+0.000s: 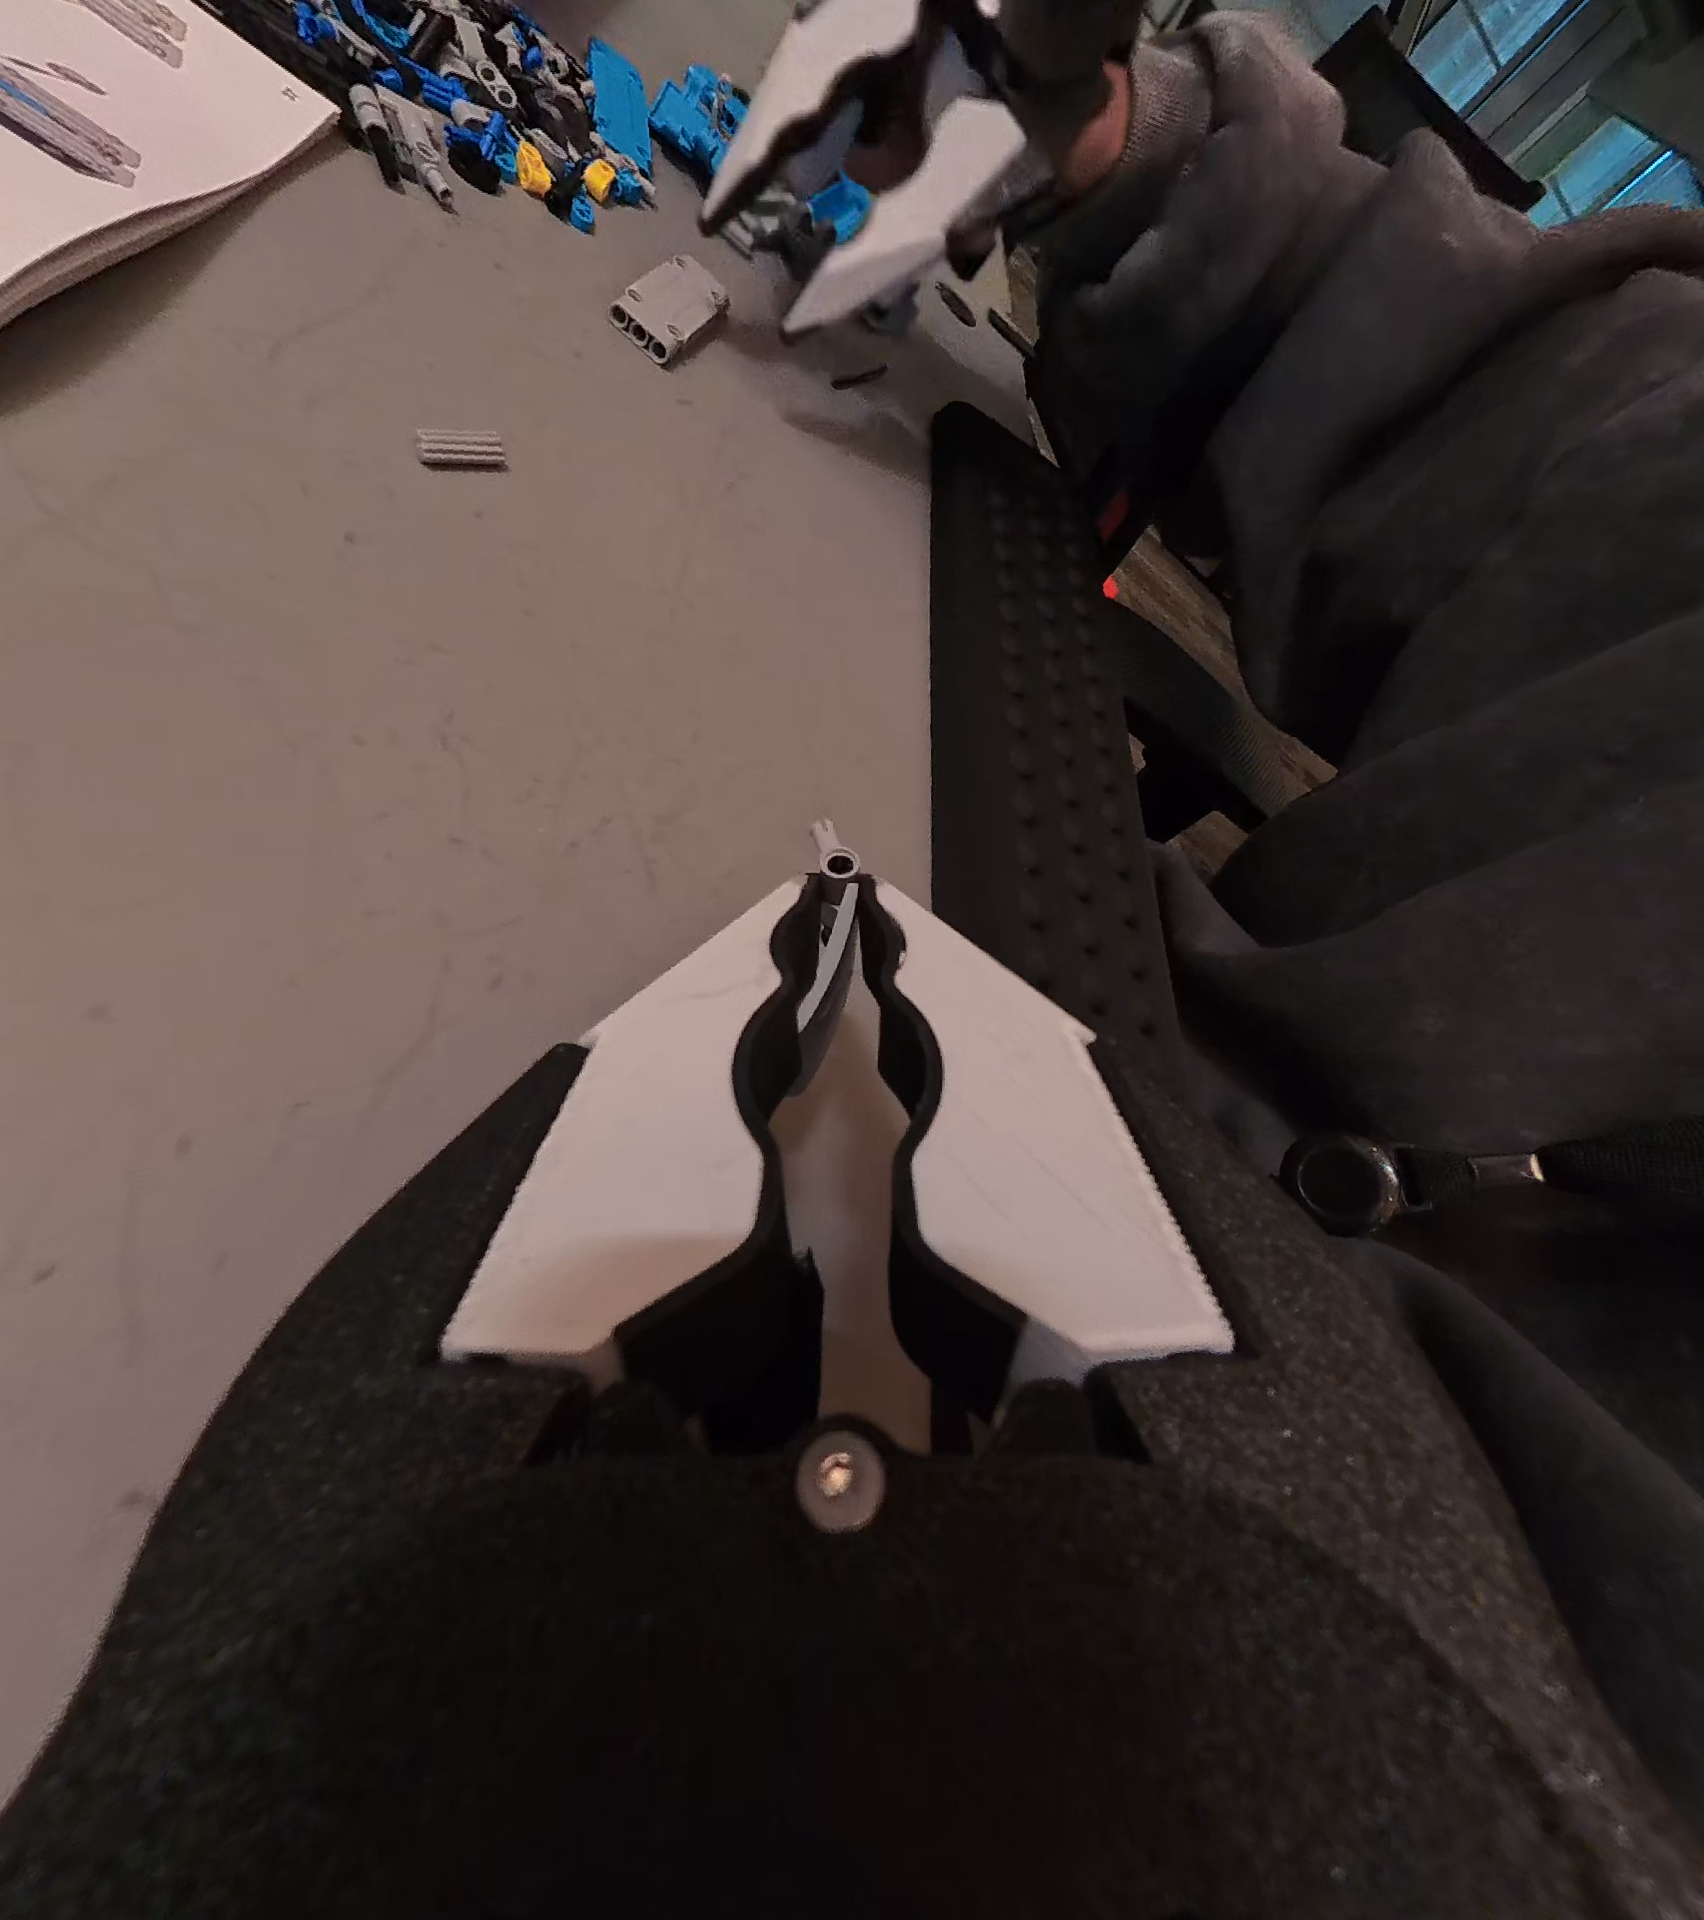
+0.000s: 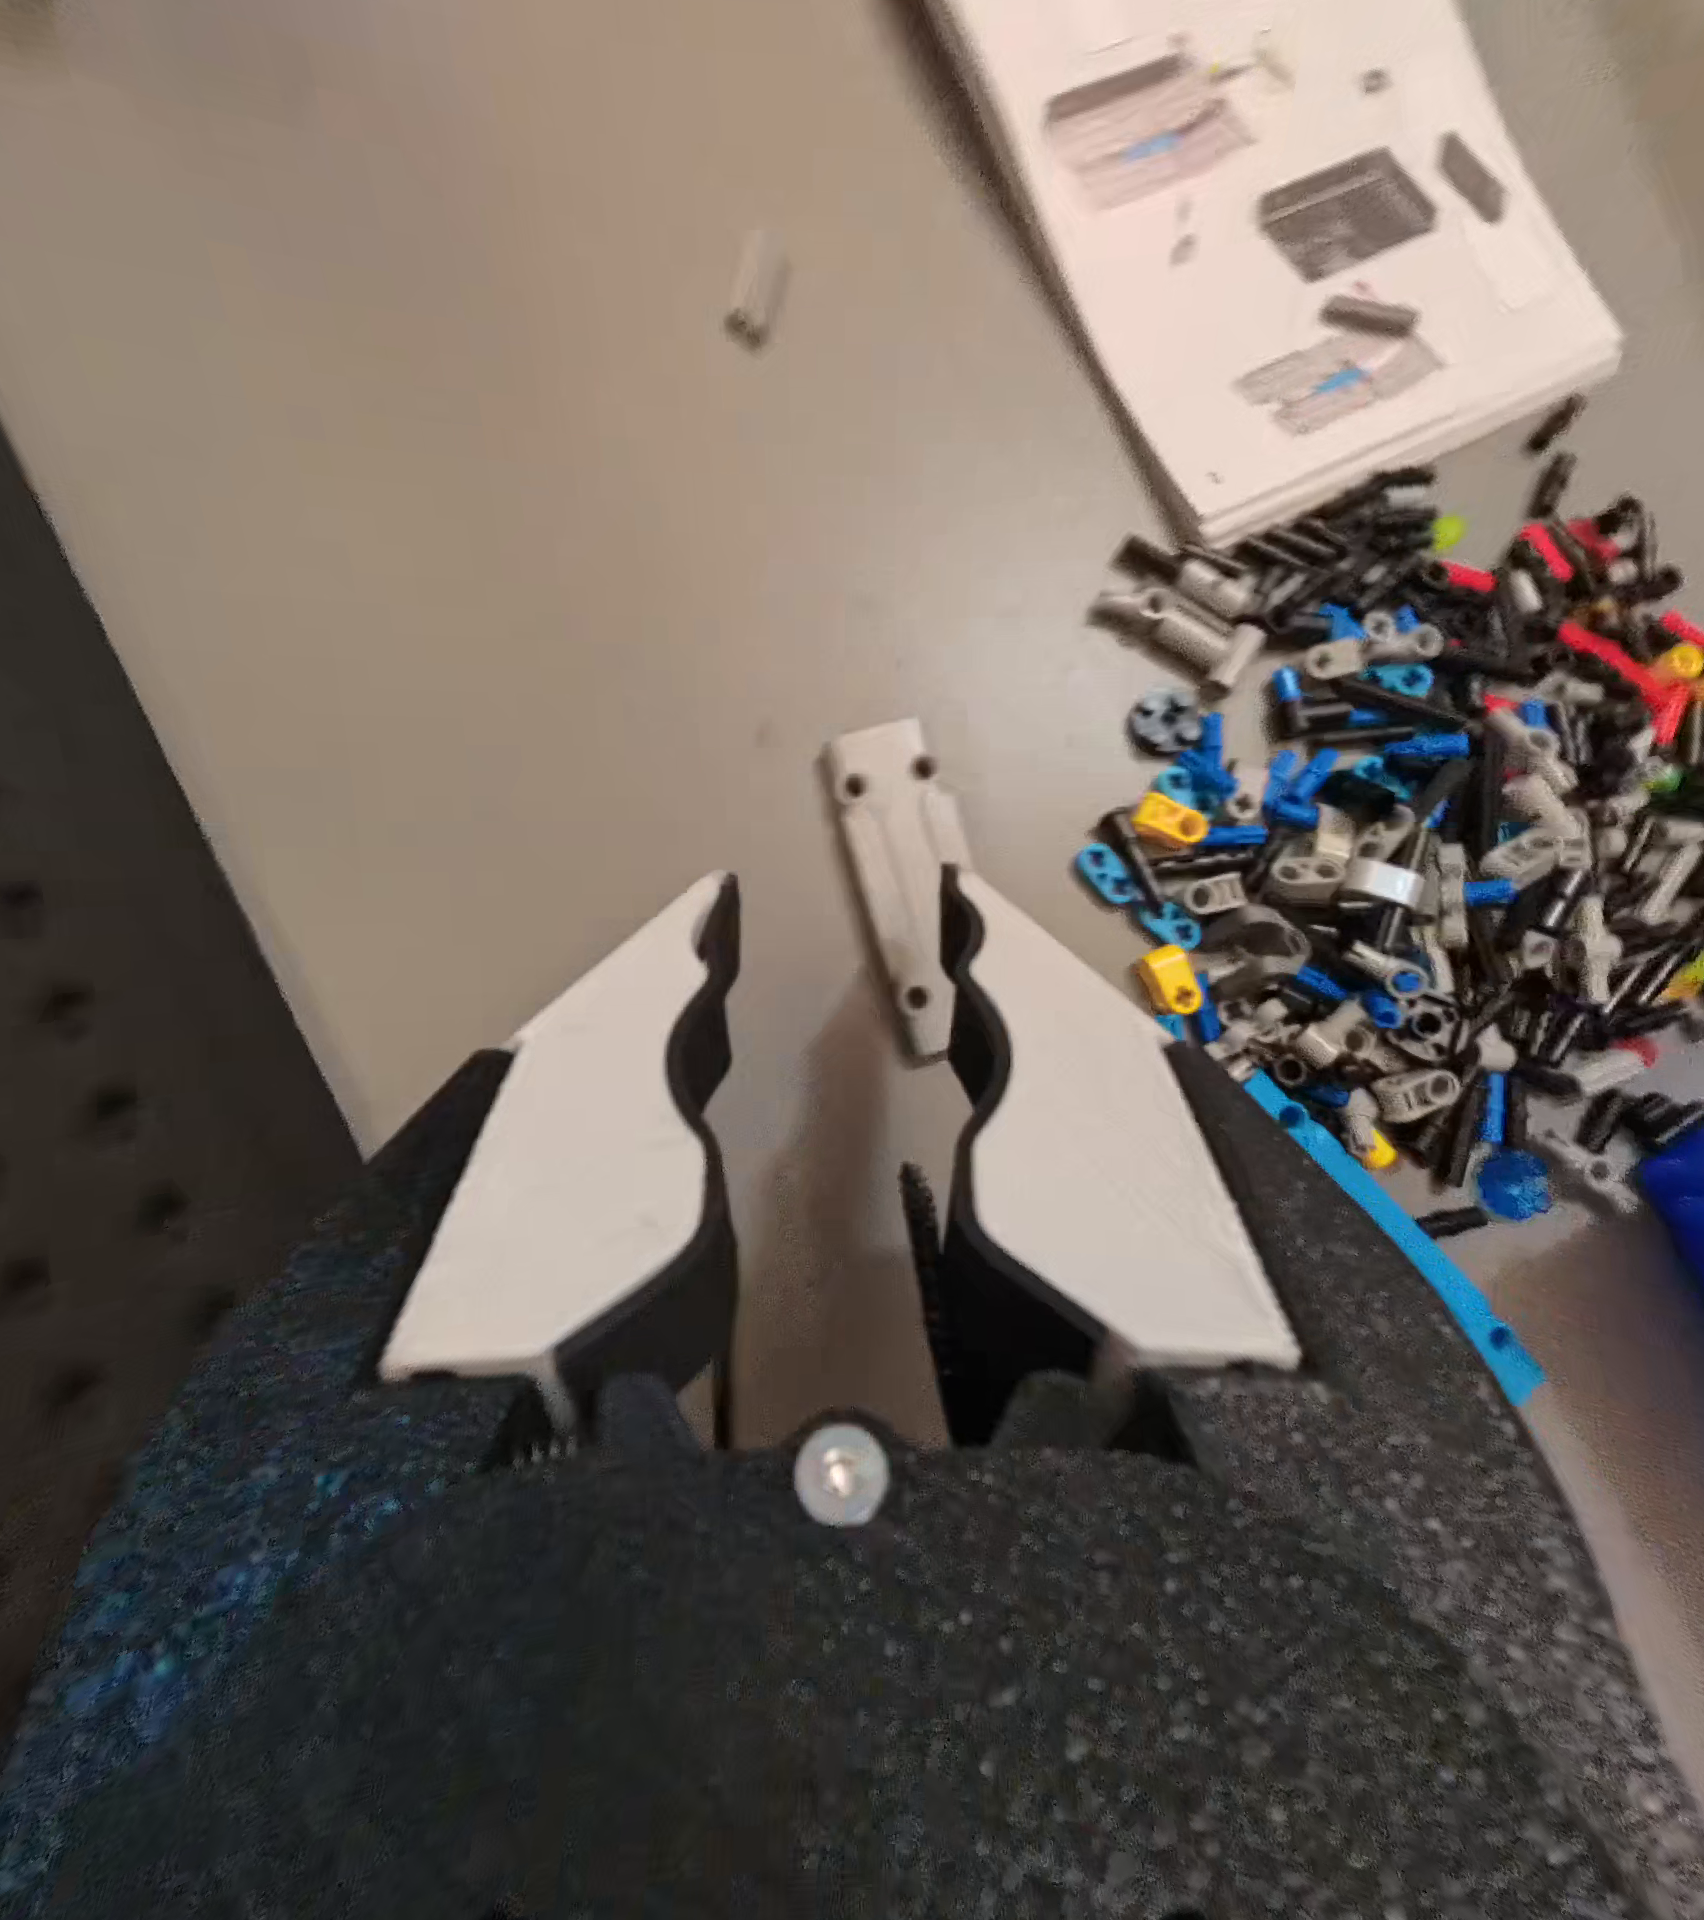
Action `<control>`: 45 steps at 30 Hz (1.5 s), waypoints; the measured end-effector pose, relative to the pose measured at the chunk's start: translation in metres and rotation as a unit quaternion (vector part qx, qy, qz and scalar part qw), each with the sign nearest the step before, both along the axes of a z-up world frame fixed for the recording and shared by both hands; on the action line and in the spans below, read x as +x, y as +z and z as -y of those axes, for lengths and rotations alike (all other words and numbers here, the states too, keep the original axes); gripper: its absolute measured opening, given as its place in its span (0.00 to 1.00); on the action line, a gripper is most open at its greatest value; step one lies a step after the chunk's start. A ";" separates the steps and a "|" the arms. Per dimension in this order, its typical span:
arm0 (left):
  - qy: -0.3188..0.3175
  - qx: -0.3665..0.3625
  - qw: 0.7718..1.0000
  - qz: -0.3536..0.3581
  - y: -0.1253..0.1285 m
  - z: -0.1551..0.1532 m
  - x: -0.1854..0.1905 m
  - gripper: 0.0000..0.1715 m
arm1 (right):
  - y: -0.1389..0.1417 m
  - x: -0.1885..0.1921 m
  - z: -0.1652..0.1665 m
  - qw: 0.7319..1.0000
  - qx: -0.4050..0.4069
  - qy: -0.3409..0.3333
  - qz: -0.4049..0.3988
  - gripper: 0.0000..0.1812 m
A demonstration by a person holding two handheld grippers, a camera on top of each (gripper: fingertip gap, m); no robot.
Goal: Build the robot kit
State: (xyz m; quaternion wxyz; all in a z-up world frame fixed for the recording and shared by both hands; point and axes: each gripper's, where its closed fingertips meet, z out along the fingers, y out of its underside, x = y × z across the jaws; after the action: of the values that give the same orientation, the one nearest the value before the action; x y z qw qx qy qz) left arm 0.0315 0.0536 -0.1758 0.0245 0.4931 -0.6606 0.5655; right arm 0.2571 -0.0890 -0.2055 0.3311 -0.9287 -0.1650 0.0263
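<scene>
Only the left wrist view shows the left gripper (image 1: pixel 840 883), pinched tight on a thin grey plastic pin with a small round hole at its tip (image 1: pixel 835 871). The pin's long side runs along the fingers and its tip pokes out past them, pointing away over the grey tabletop (image 1: pixel 308 831); the rest of it is hidden between the fingers. That view also shows a person's dark sleeve (image 1: pixel 1450 520) and a black strip with rows of dimples (image 1: pixel 1035 675) by the tabletop's edge. The right gripper (image 2: pixel 837 904) is wide apart and holds nothing. A flat grey plastic piece with small holes (image 2: pixel 889 831) lies on the tabletop between its fingertips, long side pointing away from the camera; its near end touches or sits behind the right finger, I cannot tell which. Just beside it is a big pile of small blue, black, grey, red and yellow plastic building pieces (image 2: pixel 1450 831), which looks blurry. An open white booklet with pictures (image 2: pixel 1295 239) lies past the pile, cut off at the top.
</scene>
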 end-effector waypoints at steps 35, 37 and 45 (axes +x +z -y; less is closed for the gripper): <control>-0.008 -0.042 0.999 -0.004 0.005 0.003 0.000 0.03 | -0.026 -0.006 -0.034 0.991 -0.060 0.118 -0.021 0.12; -0.003 -0.046 0.999 -0.002 0.006 0.001 0.001 0.03 | -0.022 -0.016 -0.043 0.991 -0.042 0.127 0.012 0.12; 0.010 -0.118 0.992 -0.037 0.005 -0.005 0.004 0.02 | 0.019 -0.183 -0.135 0.919 0.149 0.253 0.262 0.12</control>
State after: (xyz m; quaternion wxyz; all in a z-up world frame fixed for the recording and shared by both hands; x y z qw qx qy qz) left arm 0.0355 0.0588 -0.1712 0.1011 0.5144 -0.5830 0.6207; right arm 0.0742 0.0461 -0.1862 0.3933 -0.7695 -0.4771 -0.1599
